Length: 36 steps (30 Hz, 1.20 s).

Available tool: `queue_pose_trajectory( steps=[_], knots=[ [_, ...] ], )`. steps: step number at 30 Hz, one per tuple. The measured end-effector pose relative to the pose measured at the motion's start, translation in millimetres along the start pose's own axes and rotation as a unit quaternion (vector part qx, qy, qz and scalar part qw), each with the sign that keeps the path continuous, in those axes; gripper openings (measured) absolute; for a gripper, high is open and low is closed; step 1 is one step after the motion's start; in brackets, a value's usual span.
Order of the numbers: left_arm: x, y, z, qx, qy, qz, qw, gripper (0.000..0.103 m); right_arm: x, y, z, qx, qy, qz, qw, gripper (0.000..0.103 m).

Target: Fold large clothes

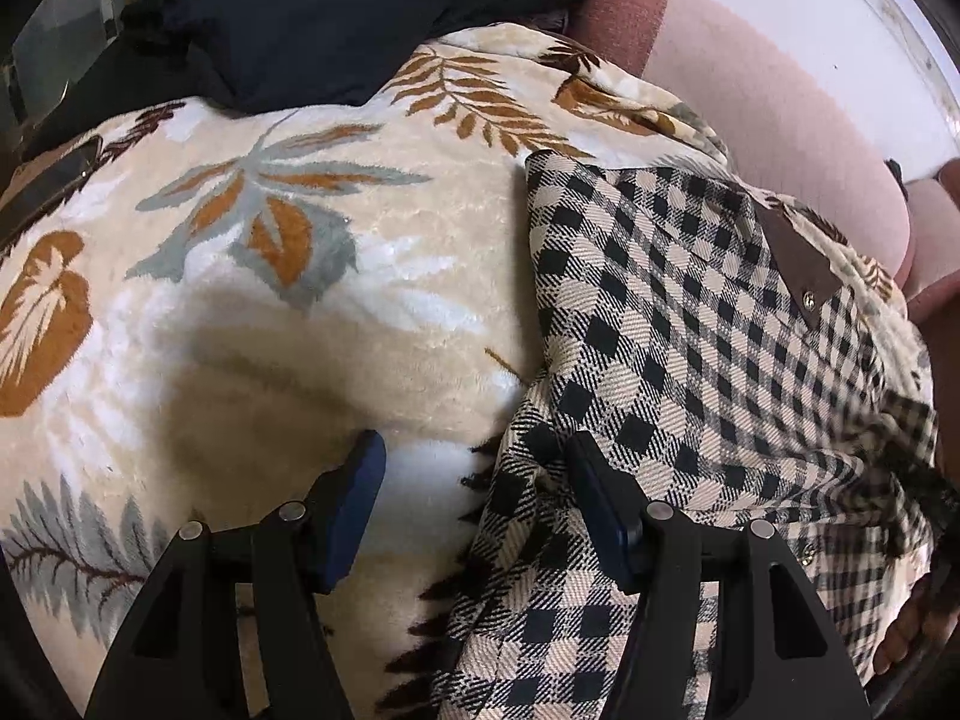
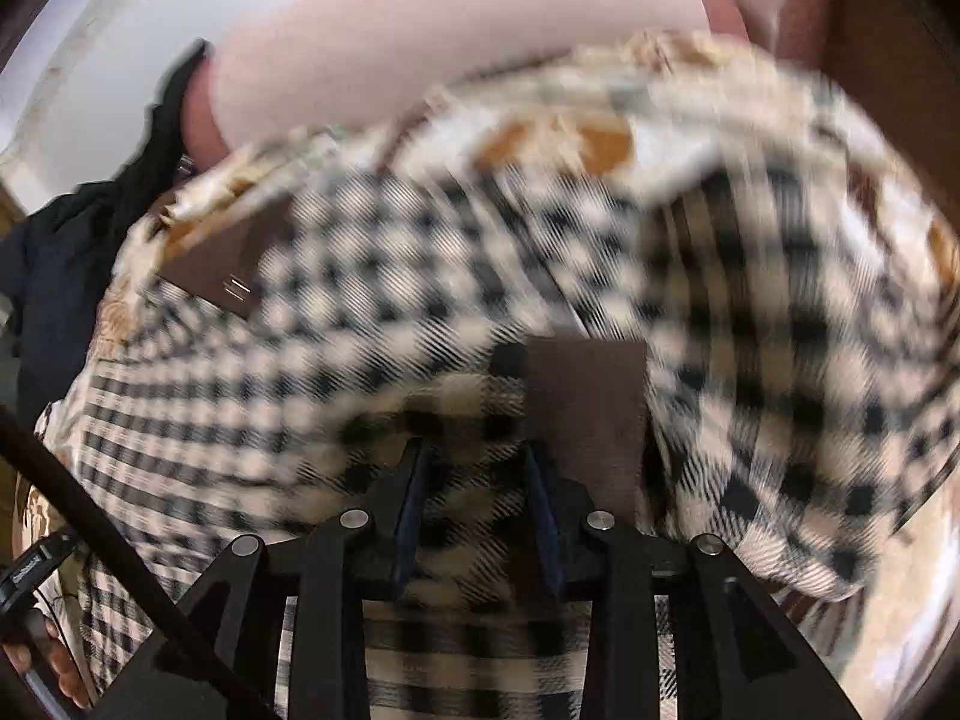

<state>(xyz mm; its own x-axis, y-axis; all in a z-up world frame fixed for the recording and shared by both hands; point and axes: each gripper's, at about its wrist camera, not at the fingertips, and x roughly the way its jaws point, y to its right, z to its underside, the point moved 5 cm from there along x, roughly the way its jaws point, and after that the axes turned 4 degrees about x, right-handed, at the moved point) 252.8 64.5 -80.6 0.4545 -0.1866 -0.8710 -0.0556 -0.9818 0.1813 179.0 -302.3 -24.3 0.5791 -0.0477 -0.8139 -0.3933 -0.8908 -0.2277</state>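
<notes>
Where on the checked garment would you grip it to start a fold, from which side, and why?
Grip the checked garment at its free left edge, where it lies on the leaf-print blanket. Come from the blanket side, where the left gripper already straddles that edge with open jaws: the edge is loose, and probably easiest to lift there.

A checked shirt in black and cream lies on a soft blanket with leaf pictures. The left gripper hangs over the shirt's left edge with its jaws apart. One blue pad sits on the shirt, the other is over the blanket. Dark clothes lie at the top. A pink cushion is on the right.
</notes>
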Motion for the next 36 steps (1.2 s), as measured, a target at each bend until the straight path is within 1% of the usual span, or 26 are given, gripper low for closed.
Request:
queue_pose_trajectory(
  steps=[1, 2, 4, 7, 10, 11, 12, 13, 14, 15, 16, 18, 19, 21, 23, 25, 26, 27, 28, 29, 31, 32, 33, 34, 35, 36],
  knots=[
    [0, 0, 0, -0.002, 0.0, 0.0, 1.0, 0.062, -5, -12, -6, -0.015, 0.012, -0.004, 1.0, 0.036],
    [0, 0, 0, -0.002, 0.0, -0.001, 1.0, 0.062, -5, -26, -11, -0.03, 0.013, -0.014, 0.999, 0.036],
    [0, 1, 1, 0.004, 0.0, -0.005, 1.0, 0.062, 9, -51, -18, -0.045, -0.003, -0.036, 0.998, 0.037],
    [0, 2, 2, 0.011, 0.002, -0.009, 0.9999, 0.063, 55, -88, -27, -0.047, -0.043, -0.052, 0.997, 0.037],
    [1, 2, 2, 0.015, 0.001, -0.009, 0.9998, 0.064, 101, -103, -34, -0.039, -0.074, -0.029, 0.996, 0.037],
    [2, 2, 1, 0.016, 0.001, -0.009, 0.9998, 0.064, 109, -106, -37, -0.042, -0.077, -0.02, 0.996, 0.039],
    [2, 3, 1, 0.018, 0.0, -0.01, 0.9998, 0.065, 116, -113, -38, -0.051, -0.073, -0.014, 0.996, 0.049],
    [2, 3, 1, 0.019, 0.0, -0.01, 0.9998, 0.066, 117, -121, -41, -0.066, -0.069, -0.009, 0.995, 0.054],
    [2, 4, 1, 0.021, -0.001, -0.012, 0.9997, 0.066, 118, -128, -42, -0.088, -0.078, -0.002, 0.993, 0.061],
    [3, 5, 1, 0.023, -0.001, -0.014, 0.9996, 0.067, 117, -132, -41, -0.105, -0.083, 0.008, 0.991, 0.061],
    [2, 6, 1, 0.025, 0.0, -0.016, 0.9996, 0.067, 110, -135, -40, -0.121, -0.079, 0.013, 0.989, 0.061],
    [1, 6, 1, 0.025, 0.002, -0.017, 0.9995, 0.067, 86, -134, -34, -0.13, -0.061, -0.002, 0.99, 0.061],
    [-1, 6, 1, 0.024, 0.004, -0.015, 0.9996, 0.067, 69, -125, -29, -0.126, -0.057, -0.012, 0.99, 0.061],
    [-5, 5, 4, 0.014, 0.007, -0.005, 0.9999, 0.067, 34, -96, -16, -0.108, -0.047, -0.028, 0.993, 0.061],
    [-12, 5, 8, 0.007, 0.013, 0.006, 0.9999, 0.067, -3, -47, -2, -0.074, -0.034, -0.03, 0.996, 0.061],
    [-18, 7, 13, 0.006, 0.022, 0.014, 0.9996, 0.067, -37, 13, 7, -0.02, -0.017, -0.019, 0.999, 0.062],
    [-24, 10, 18, 0.01, 0.029, 0.018, 0.9994, 0.067, -54, 52, 11, 0.017, -0.007, -0.007, 1.0, 0.062],
    [-28, 12, 21, 0.013, 0.034, 0.021, 0.9991, 0.067, -70, 94, 17, 0.056, 0.003, 0.01, 0.998, 0.062],
    [-34, 16, 27, 0.019, 0.04, 0.025, 0.9987, 0.067, -79, 126, 22, 0.086, 0.007, 0.023, 0.996, 0.063],
    [-38, 18, 31, 0.024, 0.042, 0.028, 0.9985, 0.067, -90, 168, 29, 0.129, 0.01, 0.039, 0.991, 0.063],
    [-46, 26, 42, 0.03, 0.044, 0.039, 0.9978, 0.067, -107, 244, 41, 0.218, 0.028, 0.058, 0.974, 0.063],
    [-50, 29, 46, 0.03, 0.044, 0.043, 0.9977, 0.067, -112, 268, 43, 0.249, 0.036, 0.061, 0.966, 0.063],
    [-55, 33, 51, 0.029, 0.045, 0.049, 0.9974, 0.067, -115, 296, 49, 0.288, 0.044, 0.06, 0.955, 0.065],
    [-59, 36, 56, 0.029, 0.046, 0.054, 0.9971, 0.067, -113, 315, 52, 0.318, 0.048, 0.051, 0.945, 0.066],
    [-64, 40, 60, 0.031, 0.048, 0.059, 0.9966, 0.067, -110, 325, 53, 0.338, 0.049, 0.041, 0.939, 0.066],
    [-69, 44, 64, 0.034, 0.049, 0.062, 0.9963, 0.067, -103, 339, 54, 0.368, 0.052, 0.019, 0.928, 0.066]
  ],
)
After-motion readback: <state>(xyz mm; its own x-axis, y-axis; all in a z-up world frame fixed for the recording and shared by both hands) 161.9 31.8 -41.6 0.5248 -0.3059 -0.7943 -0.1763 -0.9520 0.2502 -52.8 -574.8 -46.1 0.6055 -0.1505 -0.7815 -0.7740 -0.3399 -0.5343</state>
